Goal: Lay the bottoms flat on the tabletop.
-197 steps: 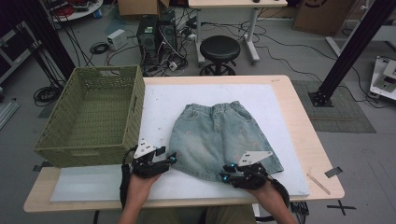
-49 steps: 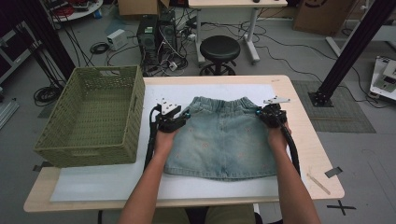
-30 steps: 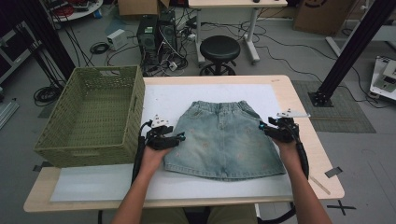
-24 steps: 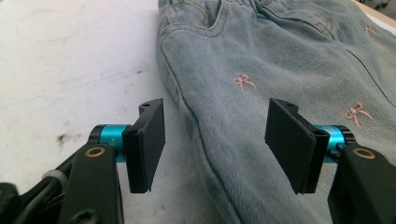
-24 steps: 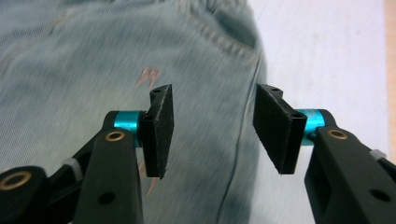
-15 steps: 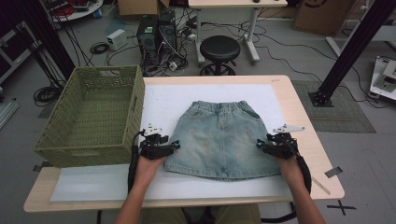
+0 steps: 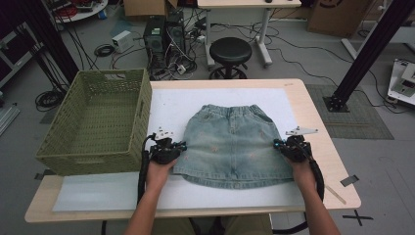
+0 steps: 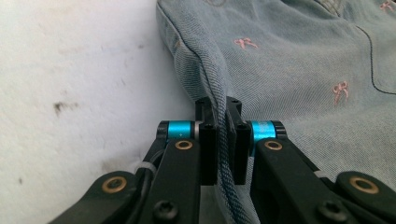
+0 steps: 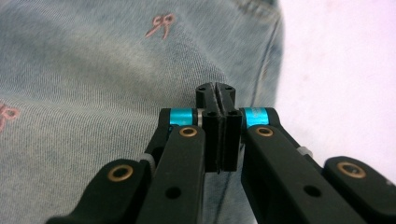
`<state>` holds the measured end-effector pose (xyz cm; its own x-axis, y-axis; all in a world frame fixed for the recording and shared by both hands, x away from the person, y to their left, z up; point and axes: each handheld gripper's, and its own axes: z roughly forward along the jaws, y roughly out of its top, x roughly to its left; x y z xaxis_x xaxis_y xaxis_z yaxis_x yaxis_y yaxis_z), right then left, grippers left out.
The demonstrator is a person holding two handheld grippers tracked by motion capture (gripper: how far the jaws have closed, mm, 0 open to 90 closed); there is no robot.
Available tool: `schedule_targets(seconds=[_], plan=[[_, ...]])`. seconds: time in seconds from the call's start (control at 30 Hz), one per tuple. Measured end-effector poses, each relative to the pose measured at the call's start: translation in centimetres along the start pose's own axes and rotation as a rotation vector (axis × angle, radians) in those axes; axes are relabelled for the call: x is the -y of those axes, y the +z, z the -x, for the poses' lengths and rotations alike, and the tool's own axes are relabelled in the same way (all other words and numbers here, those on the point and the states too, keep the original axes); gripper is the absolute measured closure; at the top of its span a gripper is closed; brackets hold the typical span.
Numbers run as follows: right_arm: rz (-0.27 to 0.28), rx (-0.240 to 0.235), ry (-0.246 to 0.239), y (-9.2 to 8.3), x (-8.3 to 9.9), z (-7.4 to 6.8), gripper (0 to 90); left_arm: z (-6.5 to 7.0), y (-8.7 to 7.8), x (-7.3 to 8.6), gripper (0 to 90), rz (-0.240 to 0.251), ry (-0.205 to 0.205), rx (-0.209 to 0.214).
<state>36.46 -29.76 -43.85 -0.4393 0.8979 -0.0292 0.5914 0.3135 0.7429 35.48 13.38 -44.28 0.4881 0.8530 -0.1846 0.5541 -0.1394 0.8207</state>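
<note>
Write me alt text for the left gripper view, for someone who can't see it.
The left gripper has its two black jaws shut on the side edge of a light blue denim skirt, pinching a raised fold of the fabric. The skirt, dotted with small pink bows, spreads to the right over a white table cover.

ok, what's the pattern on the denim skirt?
Small pink bows scattered over the light-blue denim skirt, clearest in the left gripper view.
</note>
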Motion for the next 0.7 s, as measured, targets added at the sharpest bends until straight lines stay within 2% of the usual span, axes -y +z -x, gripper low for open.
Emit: schedule_targets(seconds=[0.1,0.17,0.27,0.33,0.43,0.5,0.6,0.7], plan=[[-0.009,0.013,0.008,0.1,-0.3,-0.1,90.0,0.1,0.1,0.0,84.5,0.011,-0.008,-0.016],[-0.005,0.015,0.007,0.1,-0.2,-0.2,90.0,0.1,0.0,0.2,77.8,0.016,0.001,-0.023],[0.021,0.004,0.017,-0.2,0.1,-0.2,89.1,-0.2,-0.2,0.5,64.6,0.025,-0.020,0.001],[0.046,-0.010,0.033,-0.6,0.4,-0.1,83.8,-0.4,-0.7,0.7,56.8,0.037,-0.034,0.017],[0.081,-0.060,0.024,-1.2,0.9,-0.2,78.6,-0.3,-1.6,0.8,51.4,0.050,-0.041,0.045],[0.101,-0.073,0.006,-1.8,1.1,-0.4,75.9,-0.2,-2.1,0.9,49.4,0.049,-0.038,0.066],[0.136,-0.076,0.007,-2.6,1.4,-0.4,69.7,0.2,-2.5,1.2,45.3,0.023,-0.030,0.107],[0.119,-0.047,0.004,-3.0,1.6,-0.1,63.8,0.4,-2.5,1.6,44.6,-0.020,0.002,0.105]])
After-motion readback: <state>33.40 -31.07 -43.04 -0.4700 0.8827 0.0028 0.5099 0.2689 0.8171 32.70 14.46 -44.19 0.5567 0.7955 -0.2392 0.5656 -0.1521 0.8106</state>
